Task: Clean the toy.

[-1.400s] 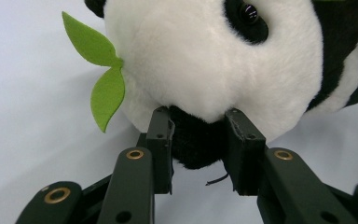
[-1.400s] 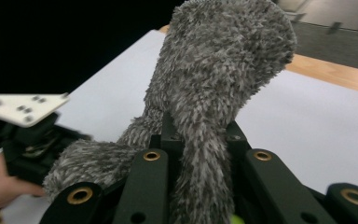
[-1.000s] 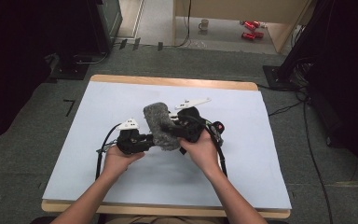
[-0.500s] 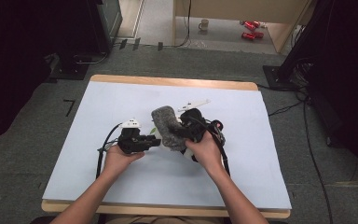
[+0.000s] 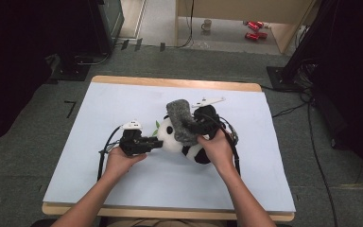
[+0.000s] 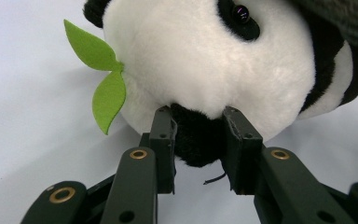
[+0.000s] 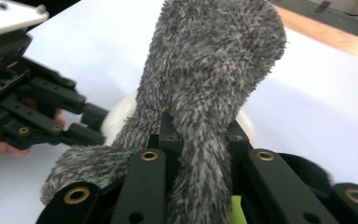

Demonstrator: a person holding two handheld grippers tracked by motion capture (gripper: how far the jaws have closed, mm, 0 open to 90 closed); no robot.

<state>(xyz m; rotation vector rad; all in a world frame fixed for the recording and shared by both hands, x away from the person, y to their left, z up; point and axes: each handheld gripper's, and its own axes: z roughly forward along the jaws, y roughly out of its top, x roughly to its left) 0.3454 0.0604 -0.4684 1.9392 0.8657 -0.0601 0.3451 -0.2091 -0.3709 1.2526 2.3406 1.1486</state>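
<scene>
A plush panda (image 5: 179,137) lies near the middle of the desk (image 5: 99,189), on the pale blue sheet that covers it, a little nearer the right edge than the left. Its white head points toward the left edge and its black limbs toward the person's right hand (image 5: 215,149).

The left gripper (image 5: 144,143) comes in from the left, lying low over the desk, and its jaws are clenched on the panda's black nose patch; in the left gripper view the two jaws press into the dark plush on either side. Beside the head a green felt leaf (image 6: 100,74) sticks out from the panda's cheek.

The right gripper (image 5: 202,124) sits over the panda's body, on the side toward the far edge. Its jaws are grasping a fuzzy grey cloth (image 7: 205,88), pinched between them, which stands up above the toy and droops over its back. In the right gripper view the grey pile rises between the jaws, and the left gripper shows farther off at the left.
</scene>
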